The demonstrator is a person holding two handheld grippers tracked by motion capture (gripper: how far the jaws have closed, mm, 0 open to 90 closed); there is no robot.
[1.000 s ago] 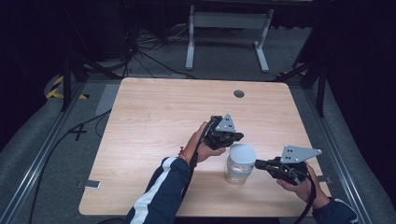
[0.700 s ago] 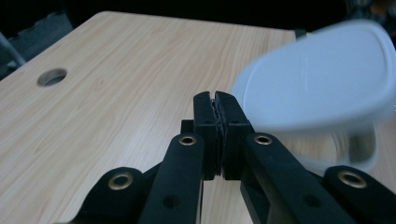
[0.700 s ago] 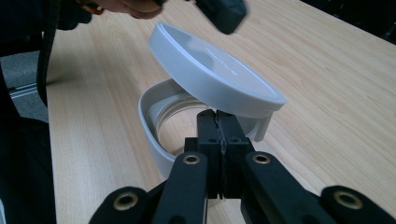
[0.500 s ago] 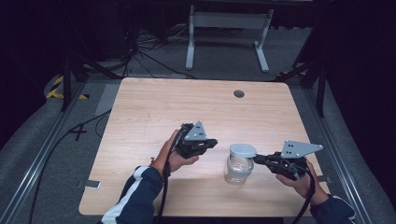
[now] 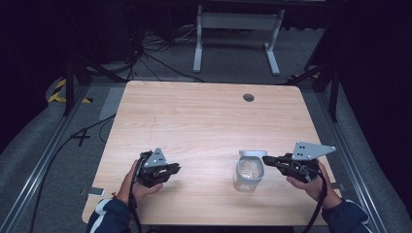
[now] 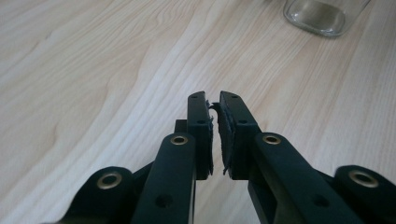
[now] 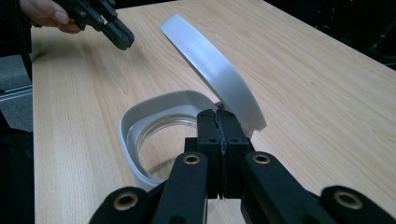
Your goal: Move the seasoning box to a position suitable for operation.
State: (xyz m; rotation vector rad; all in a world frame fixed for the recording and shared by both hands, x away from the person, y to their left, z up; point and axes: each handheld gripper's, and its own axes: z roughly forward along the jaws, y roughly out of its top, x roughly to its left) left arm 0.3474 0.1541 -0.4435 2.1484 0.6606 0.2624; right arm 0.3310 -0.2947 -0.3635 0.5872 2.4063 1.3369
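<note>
Clear glass jar (image 5: 248, 174), white lid (image 7: 212, 70), pale wood-grain table (image 5: 204, 116)

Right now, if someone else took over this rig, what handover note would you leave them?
Left gripper: holds nothing, its jaws have just been opening a crack, low over the light wooden table, well apart from the jar.
Right gripper: shut, at the hinge side of the clear glass jar; whether it grips the rim, I cannot tell.
Done: the jar's white hinged lid stands flipped open.
Left: unclear; the jar looks empty.
</note>
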